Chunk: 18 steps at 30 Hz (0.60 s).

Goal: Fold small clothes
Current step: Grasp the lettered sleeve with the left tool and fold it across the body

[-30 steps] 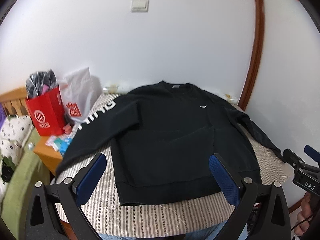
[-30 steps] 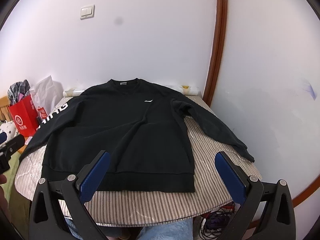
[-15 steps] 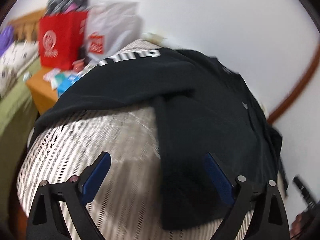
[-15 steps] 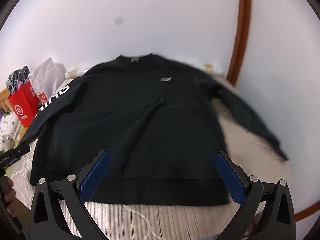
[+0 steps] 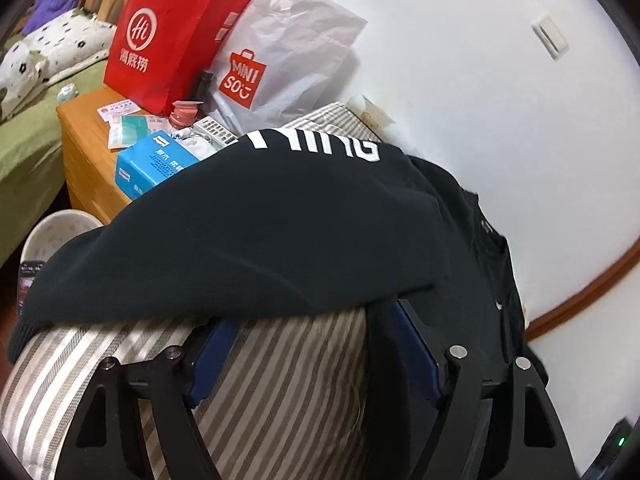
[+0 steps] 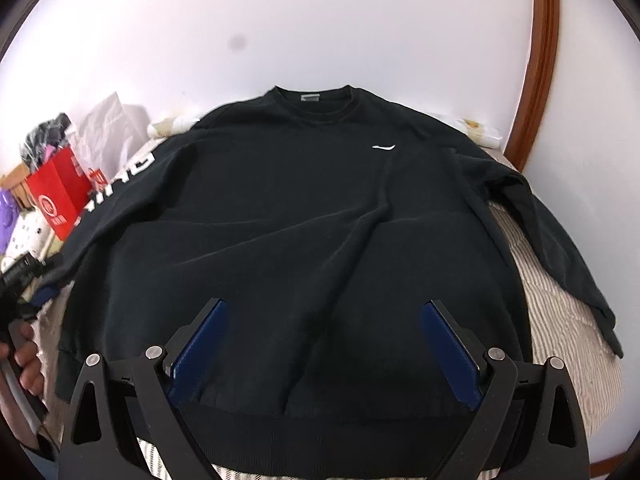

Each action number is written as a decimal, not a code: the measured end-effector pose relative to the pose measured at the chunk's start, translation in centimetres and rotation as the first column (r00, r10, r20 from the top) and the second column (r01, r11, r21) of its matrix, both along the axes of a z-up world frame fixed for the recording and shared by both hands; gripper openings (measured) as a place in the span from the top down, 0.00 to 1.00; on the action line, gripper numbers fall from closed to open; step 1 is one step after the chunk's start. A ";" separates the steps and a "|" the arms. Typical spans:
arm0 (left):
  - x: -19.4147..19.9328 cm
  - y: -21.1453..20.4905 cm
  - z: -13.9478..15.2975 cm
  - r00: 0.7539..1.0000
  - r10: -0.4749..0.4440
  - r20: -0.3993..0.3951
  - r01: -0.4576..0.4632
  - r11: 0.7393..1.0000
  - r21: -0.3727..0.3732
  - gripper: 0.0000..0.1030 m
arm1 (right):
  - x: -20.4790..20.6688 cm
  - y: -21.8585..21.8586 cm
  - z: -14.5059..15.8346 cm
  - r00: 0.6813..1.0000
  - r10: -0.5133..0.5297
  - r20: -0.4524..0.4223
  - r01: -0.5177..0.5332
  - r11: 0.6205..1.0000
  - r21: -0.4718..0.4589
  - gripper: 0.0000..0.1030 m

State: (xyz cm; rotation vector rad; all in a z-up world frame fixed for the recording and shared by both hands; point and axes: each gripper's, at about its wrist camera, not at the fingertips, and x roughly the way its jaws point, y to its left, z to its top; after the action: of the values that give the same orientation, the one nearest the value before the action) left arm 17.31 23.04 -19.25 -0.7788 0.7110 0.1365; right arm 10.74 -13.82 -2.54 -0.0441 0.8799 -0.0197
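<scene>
- A black sweatshirt lies flat, front up, on the striped table, its collar at 12 o'clock and hem at 6.
- A small white logo sits on the chest toward 1 o'clock.
- Both sleeves spread outward; the one at 9 o'clock bears white letters and drapes over the edge.

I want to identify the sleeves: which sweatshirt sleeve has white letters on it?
The sleeve beside the red bag carries the letters; the opposite sleeve, toward the wooden trim, is plain black.

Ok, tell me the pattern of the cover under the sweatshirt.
Brown and white stripes on the cover, clearest in the left wrist view.
</scene>
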 end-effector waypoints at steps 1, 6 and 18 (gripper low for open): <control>0.3 0.2 -0.1 1.000 0.009 -0.009 -0.009 1.000 -0.002 0.34 | 0.2 -0.1 0.0 1.000 0.002 0.002 -0.002 1.000 0.001 0.07; 1.7 0.8 -0.1 0.994 0.096 -0.056 -0.094 0.995 0.046 0.61 | 0.9 -1.3 0.2 1.000 0.004 0.005 -0.004 1.000 0.024 0.07; 4.1 -3.8 10.1 0.998 0.035 0.048 -0.049 0.940 0.337 0.94 | 1.5 -6.5 1.4 0.999 0.022 0.049 -0.018 0.996 -0.085 0.07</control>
State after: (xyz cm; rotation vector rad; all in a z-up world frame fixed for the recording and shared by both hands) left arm 21.40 19.21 -9.13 -0.4650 0.6110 0.2736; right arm 12.25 -20.30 -1.17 -0.1313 0.8281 -0.0397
